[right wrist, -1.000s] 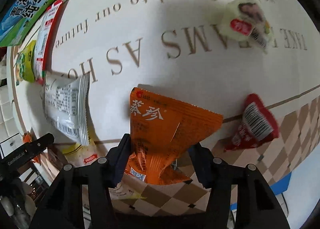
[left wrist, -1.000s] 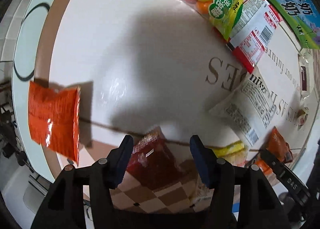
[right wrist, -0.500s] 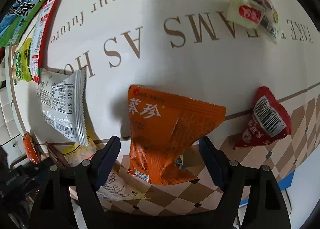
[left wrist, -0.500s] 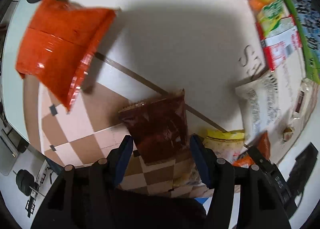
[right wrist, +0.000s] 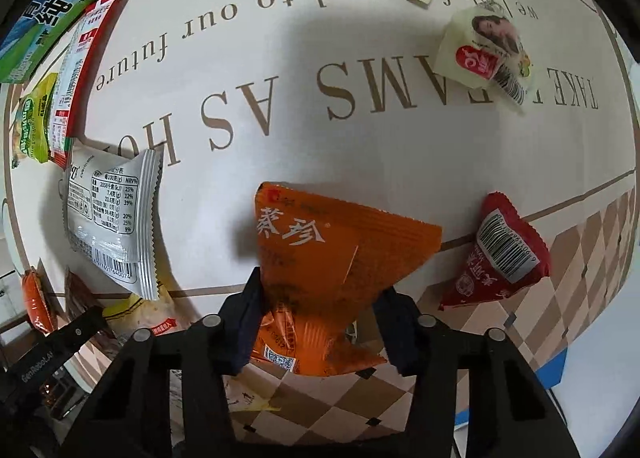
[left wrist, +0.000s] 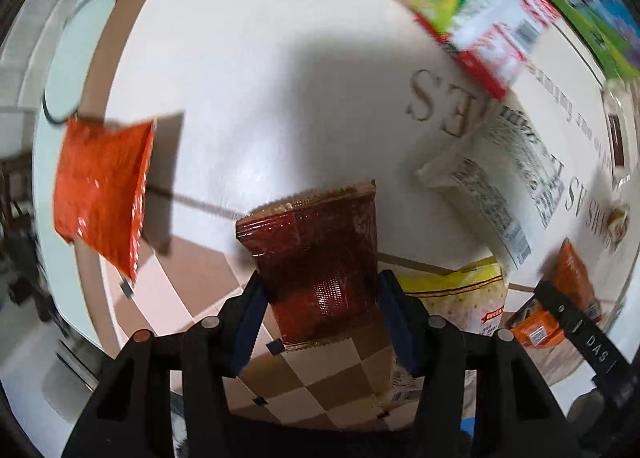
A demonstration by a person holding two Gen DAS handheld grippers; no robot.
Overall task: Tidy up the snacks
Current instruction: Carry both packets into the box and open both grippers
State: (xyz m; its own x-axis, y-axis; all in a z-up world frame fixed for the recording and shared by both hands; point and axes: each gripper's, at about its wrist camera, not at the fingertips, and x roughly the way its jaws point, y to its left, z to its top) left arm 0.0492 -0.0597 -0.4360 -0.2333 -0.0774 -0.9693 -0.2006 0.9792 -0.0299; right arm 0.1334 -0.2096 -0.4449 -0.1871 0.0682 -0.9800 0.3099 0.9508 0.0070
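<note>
A: Lighting? Bright overhead, big soft shadow across the white tablecloth [left wrist: 248,70], glare on the dark red packet [left wrist: 320,254].

B: Left view motion-blurred along the top, right sharp; fisheye bend, black corners.

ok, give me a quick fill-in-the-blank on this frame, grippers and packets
1. The left gripper is closed on the ____ packet.
2. The right gripper grips an ____ packet.
3. The red packet right of it shows a white ____.
4. The table carries printed ____.

Missing: dark red; orange; barcode; lettering
</note>
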